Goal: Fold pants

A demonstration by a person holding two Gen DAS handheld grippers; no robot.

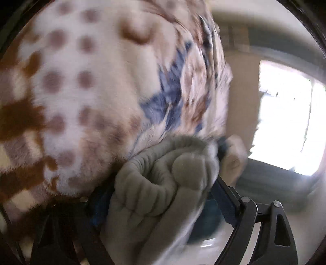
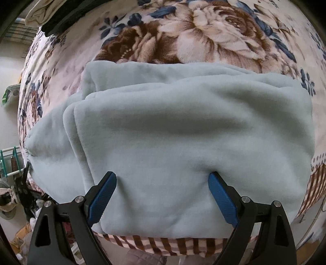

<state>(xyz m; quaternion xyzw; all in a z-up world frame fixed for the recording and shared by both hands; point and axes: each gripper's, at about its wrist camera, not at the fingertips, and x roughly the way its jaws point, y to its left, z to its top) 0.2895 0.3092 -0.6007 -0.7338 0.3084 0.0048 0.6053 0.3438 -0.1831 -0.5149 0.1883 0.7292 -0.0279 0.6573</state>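
Observation:
The pale blue-grey fleece pants (image 2: 183, 126) lie folded in layers on the flowered blanket (image 2: 203, 34), near its checked edge. My right gripper (image 2: 162, 177) points down at them with its jaws wide apart. Both blue fingertips (image 2: 111, 179) dent the top layer, and nothing is pinched between them. In the left wrist view the bunched, ribbed waistband of the pants (image 1: 163, 179) fills the gap of my left gripper (image 1: 161, 199). Its blue pads (image 1: 223, 197) press on the bunch from both sides. This view is blurred.
A dark garment (image 2: 61, 18) and a cream cloth (image 2: 38, 14) lie at the blanket's far left corner. Left of the bed are a teal rack (image 2: 10, 161) and floor clutter (image 2: 12, 203). The left wrist view shows a bright window (image 1: 285, 122) to the right.

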